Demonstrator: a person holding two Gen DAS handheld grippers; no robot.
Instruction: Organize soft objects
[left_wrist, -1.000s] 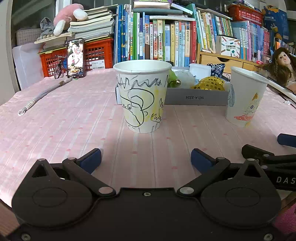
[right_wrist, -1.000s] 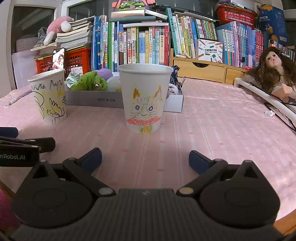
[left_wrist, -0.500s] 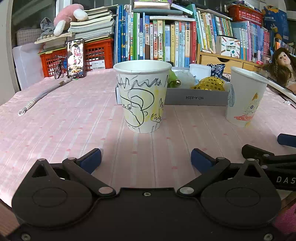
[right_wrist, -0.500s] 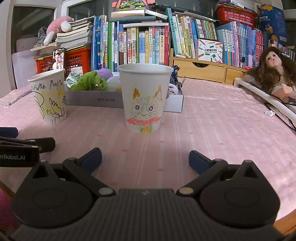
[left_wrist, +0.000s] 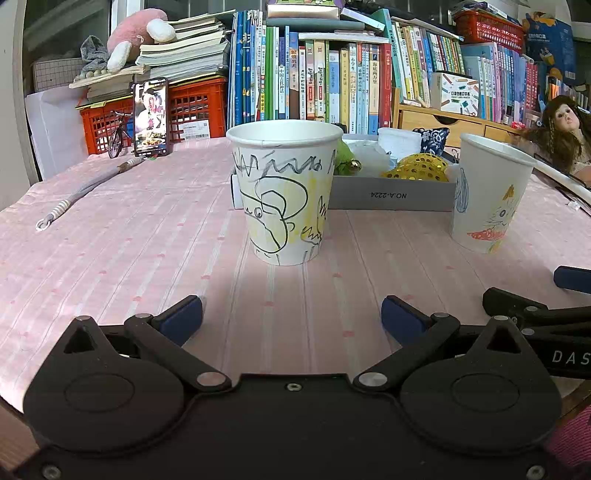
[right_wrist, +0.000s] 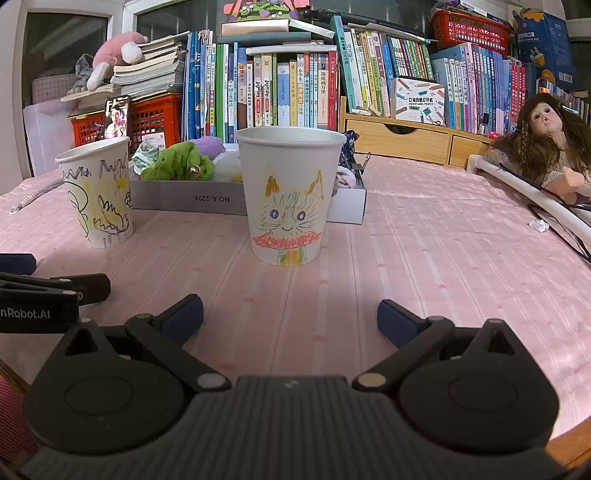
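A grey cardboard box (left_wrist: 391, 194) (right_wrist: 184, 197) stands mid-table and holds soft items: a green scrunchie (right_wrist: 183, 166), a purple one (right_wrist: 208, 144), a yellow sequinned one (left_wrist: 417, 169) and white ones (left_wrist: 369, 153). A paper cup with a black and yellow drawing (left_wrist: 284, 192) (right_wrist: 98, 192) stands in front of my left gripper (left_wrist: 291, 317). A paper cup with a cat drawing (right_wrist: 290, 195) (left_wrist: 487, 192) stands in front of my right gripper (right_wrist: 290, 319). Both grippers are open and empty, low over the pink tablecloth.
Books, red crates (left_wrist: 192, 107), a phone (left_wrist: 150, 116) and a wooden drawer unit (right_wrist: 399, 138) line the back. A doll (right_wrist: 546, 144) lies at the right. A grey cord (left_wrist: 85, 192) lies at the left. A pink plush (left_wrist: 136, 33) sits on stacked books.
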